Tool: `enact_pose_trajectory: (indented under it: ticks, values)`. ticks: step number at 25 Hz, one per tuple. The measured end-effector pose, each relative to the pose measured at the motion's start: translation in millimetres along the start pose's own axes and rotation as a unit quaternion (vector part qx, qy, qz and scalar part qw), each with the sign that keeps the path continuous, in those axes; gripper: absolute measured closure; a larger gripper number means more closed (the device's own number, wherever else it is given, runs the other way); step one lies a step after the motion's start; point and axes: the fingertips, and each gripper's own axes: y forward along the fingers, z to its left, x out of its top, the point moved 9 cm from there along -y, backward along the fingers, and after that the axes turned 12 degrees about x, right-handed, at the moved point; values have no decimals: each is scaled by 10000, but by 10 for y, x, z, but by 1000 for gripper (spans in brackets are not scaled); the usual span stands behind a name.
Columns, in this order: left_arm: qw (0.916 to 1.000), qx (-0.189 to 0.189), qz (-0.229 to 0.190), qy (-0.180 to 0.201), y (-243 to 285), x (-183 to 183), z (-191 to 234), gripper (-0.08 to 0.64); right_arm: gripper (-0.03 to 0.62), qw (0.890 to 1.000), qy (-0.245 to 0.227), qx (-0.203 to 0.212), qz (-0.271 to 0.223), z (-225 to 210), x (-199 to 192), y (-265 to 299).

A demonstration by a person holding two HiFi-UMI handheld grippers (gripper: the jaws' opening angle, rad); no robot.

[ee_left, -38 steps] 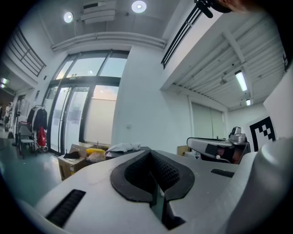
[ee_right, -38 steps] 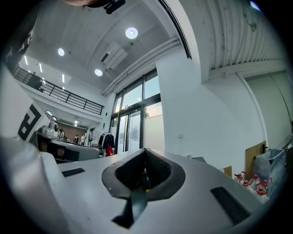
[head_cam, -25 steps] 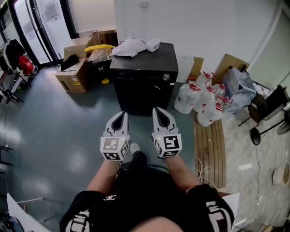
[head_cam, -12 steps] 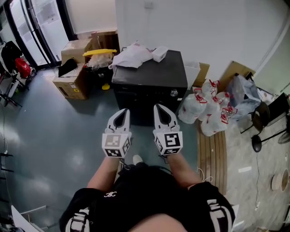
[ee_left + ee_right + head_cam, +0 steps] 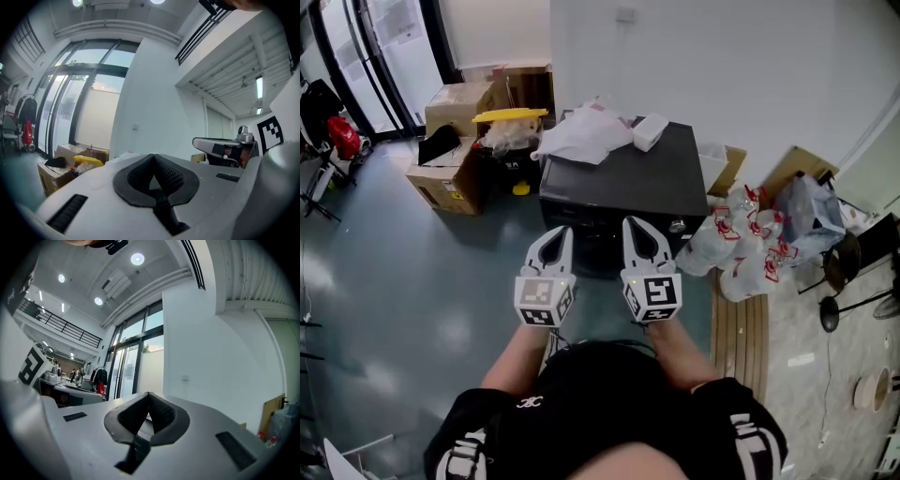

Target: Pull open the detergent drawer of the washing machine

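A black washing machine [image 5: 619, 183] stands against the white wall, seen from above in the head view, with a round knob [image 5: 677, 225] at its front right. White cloth [image 5: 581, 134] and a small white box [image 5: 650, 132] lie on its top. The detergent drawer cannot be made out. My left gripper [image 5: 556, 234] and right gripper [image 5: 635, 228] are held side by side just short of the machine's front, both pointing at it. The left gripper [image 5: 153, 158] has its jaws together with nothing between them. The right gripper [image 5: 148, 395] is likewise shut and empty.
Cardboard boxes [image 5: 450, 141] and a yellow lid [image 5: 510, 115] sit left of the machine. Several large water bottles [image 5: 741, 248] stand at its right beside a wooden board [image 5: 739, 323]. A black chair [image 5: 853, 253] is at the far right. Grey floor spreads to the left.
Both grippers have moved forward together towards the washing machine, which now lies closer and larger in the head view. Both have stayed shut.
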Motion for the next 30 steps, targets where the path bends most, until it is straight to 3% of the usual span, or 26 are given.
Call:
enact_pose_trajectory:
  ticks: [11, 30]
  values:
    - [9997, -33, 260, -12, 562, -134, 249, 563, 591, 9997, 186, -48, 143, -273, -216, 479]
    - [9976, 665, 205, 8, 1062, -156, 330, 563, 591, 9975, 313, 633, 56, -829, -446, 1085]
